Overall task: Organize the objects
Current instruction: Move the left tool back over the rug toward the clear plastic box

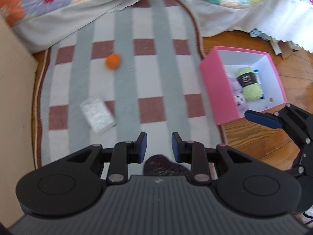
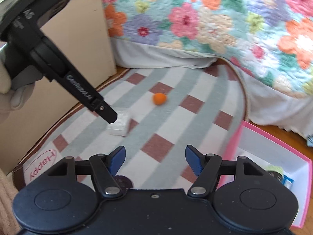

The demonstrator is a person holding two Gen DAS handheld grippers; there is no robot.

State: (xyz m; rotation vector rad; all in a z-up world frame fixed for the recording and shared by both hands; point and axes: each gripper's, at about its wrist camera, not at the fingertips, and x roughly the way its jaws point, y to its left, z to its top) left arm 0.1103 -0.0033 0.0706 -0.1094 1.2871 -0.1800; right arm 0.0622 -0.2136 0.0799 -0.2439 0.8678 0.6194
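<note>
Hovering above the checked rug (image 1: 125, 90), the left hand-held gripper (image 1: 159, 146) is seen with its jaws narrowly parted on nothing, while the right hand-held gripper (image 2: 155, 160) is held wider apart and equally empty. Some yarn is already stowed in the pink box (image 1: 219, 90), where a green skein (image 1: 249, 84) is laid, its long axis running from the far wall toward the near one. Two items are judged left: an orange ball (image 1: 113, 61) and a white packet (image 1: 97, 115), flat on the rug, its long side angled diagonally toward the box's near corner.
</note>
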